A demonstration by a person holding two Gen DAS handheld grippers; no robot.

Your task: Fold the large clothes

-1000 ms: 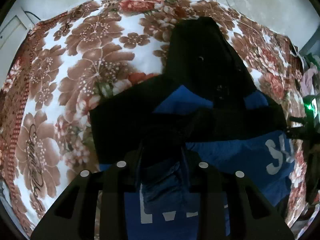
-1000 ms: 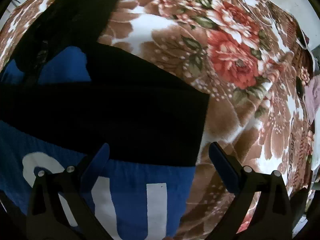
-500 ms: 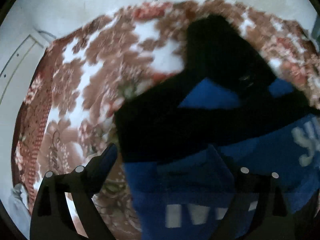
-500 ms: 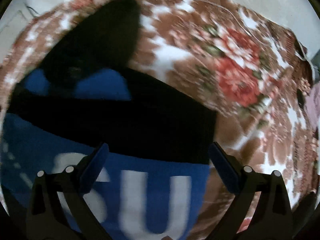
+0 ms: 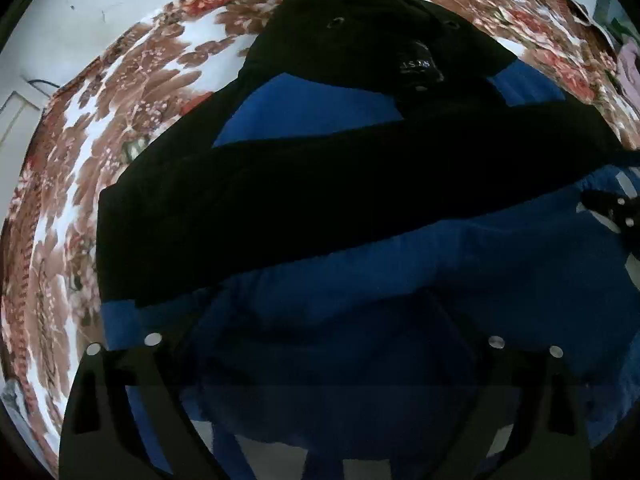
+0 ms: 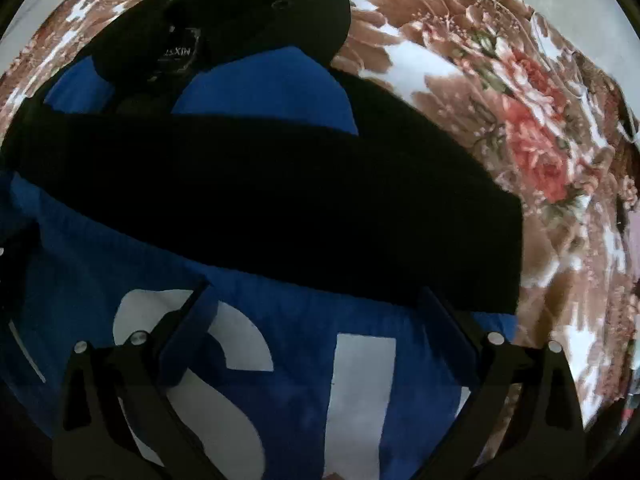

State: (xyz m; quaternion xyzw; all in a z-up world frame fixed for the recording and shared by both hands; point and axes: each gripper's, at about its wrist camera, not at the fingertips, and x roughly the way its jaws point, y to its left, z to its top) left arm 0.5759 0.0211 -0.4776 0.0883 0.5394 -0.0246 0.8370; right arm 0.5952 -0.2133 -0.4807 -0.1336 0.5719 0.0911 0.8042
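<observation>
Hoodie [image 6: 280, 208] fills centre; bare floral blanket [image 6: 540, 128] right, also left [image 5: 68, 184].

Left tongs [image 5: 320, 344] released hoodie [image 5: 360, 272], now spread wide.

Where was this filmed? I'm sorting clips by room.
Probably a home, maybe a bedroom: a floral blanket covers the surface, a blue-and-black hoodie lies on it, and a bare pale floor shows beyond.
</observation>
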